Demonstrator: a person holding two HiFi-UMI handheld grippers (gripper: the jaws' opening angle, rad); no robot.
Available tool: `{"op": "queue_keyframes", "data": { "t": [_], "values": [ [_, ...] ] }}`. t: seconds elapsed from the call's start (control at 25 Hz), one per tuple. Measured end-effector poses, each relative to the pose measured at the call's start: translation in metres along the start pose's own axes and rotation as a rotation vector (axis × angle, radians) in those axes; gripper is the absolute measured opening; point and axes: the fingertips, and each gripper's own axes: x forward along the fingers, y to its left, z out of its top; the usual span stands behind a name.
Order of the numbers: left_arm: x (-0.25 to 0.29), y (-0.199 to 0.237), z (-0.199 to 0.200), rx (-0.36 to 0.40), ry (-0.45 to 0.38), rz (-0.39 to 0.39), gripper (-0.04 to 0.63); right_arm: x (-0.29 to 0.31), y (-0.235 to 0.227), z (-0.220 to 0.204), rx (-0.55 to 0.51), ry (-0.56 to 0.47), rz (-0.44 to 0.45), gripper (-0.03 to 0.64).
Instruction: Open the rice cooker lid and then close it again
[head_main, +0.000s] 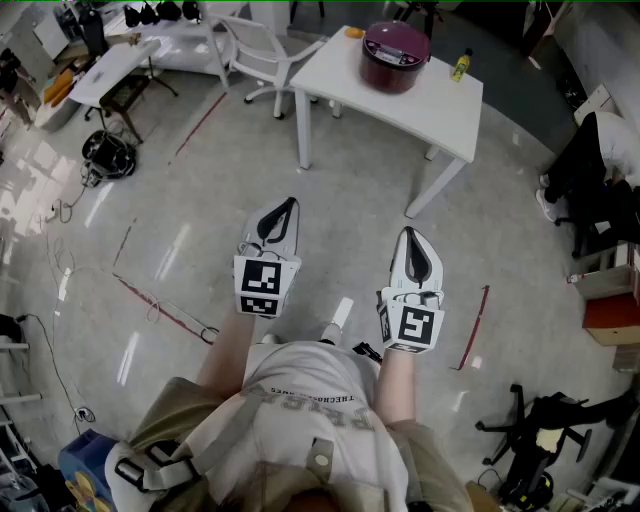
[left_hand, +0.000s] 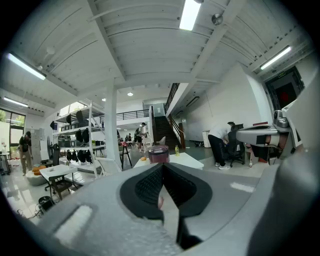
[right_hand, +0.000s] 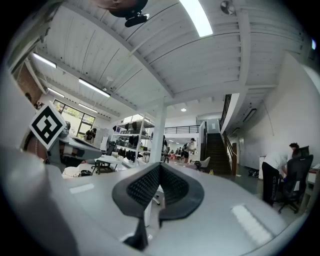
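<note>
A dark red rice cooker with its lid down stands on a white table far ahead of me. In the left gripper view the rice cooker shows small, just above the jaw tips. My left gripper and right gripper are both held level over the bare floor, well short of the table. Both are shut with nothing between the jaws. The left gripper points at the cooker. The right gripper points past the table's left side.
A yellow bottle and a small orange thing sit on the same table. A white chair stands left of it, another white table further left. Cables lie on the floor. A person bends over a chair at right.
</note>
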Motion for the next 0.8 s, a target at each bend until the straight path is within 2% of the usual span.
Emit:
{"op": "queue_keyframes", "data": {
  "t": [0.56,0.8],
  "values": [
    [0.009,-0.001,-0.003,0.001,0.012,-0.001,0.009,0.006,-0.001,-0.004,-0.024,0.007,0.016,0.0],
    [0.02,-0.013,-0.001,-0.001,0.012,-0.003,0.009,0.007,-0.015,-0.01,-0.011,0.027,0.02,0.0]
  ]
}}
